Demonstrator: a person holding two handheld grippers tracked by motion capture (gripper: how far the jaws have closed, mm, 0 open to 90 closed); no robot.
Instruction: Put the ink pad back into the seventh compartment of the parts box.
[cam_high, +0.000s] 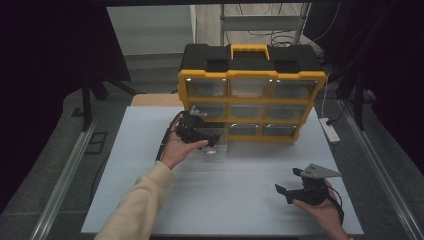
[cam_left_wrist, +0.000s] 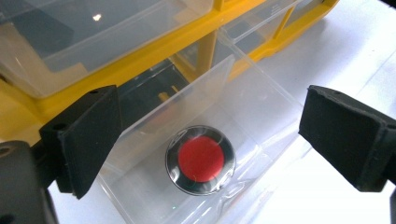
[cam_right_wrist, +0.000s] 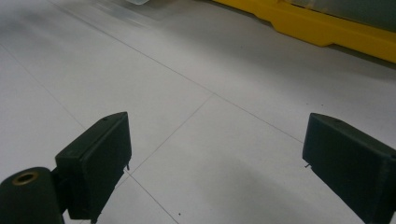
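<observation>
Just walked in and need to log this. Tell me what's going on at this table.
A person works at a yellow drawer organizer with two tools. The left hand-held gripper hangs open over a clear drawer pulled out at the bottom left, with a round red-centred object in it. The right hand-held gripper is open and empty above the white tabletop.

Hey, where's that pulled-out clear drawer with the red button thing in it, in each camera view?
High view: the clear drawer sits left of centre, under the left gripper, before the yellow organizer.
Left gripper view: centre, between the jaws, holding the red disc.
Right gripper view: probably the blurred clear edge at top left.
Shared landmark: the organizer's yellow frame.
</observation>
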